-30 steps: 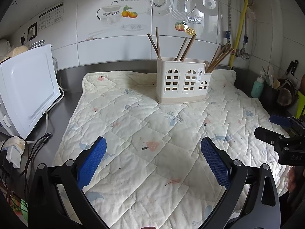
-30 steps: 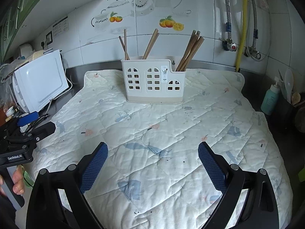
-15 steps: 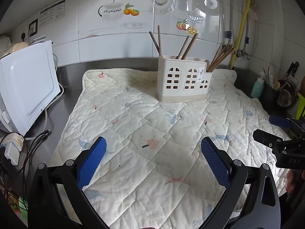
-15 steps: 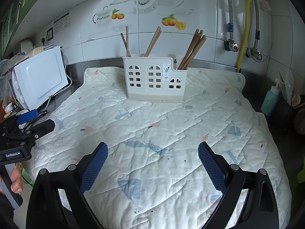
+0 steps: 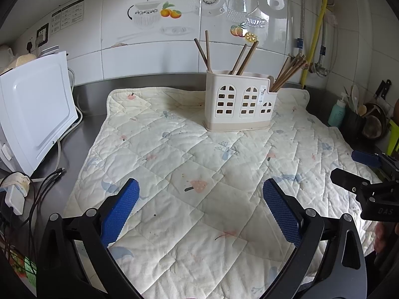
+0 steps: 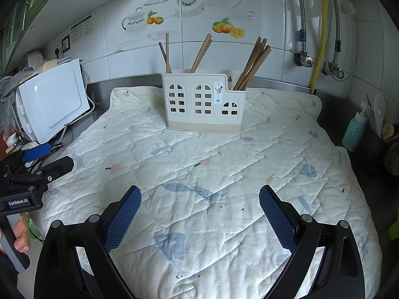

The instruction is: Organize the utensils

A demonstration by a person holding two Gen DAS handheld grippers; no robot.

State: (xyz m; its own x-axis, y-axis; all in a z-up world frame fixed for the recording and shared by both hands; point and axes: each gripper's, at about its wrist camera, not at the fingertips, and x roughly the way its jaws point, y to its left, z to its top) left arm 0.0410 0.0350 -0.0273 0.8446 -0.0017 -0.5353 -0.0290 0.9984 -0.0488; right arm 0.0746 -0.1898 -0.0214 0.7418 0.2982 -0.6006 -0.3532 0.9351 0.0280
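Standing near the counter's back edge on a quilted mat: cream utensil holder, wooden chopsticks upright in all three compartments, lower ends hidden behind its walls. Left gripper spread wide, empty, above the mat's front edge. Right gripper likewise apart, empty. Holding the left handle: hand, mostly cut off at frame edge.

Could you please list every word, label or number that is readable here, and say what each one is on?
"GenRobot.AI": on the body of the left gripper, seen in the right wrist view.
"DAS": on the body of the right gripper, seen in the left wrist view.
Sticker on the utensil holder: too small to read.
Wall notices by the socket: too blurred to read.
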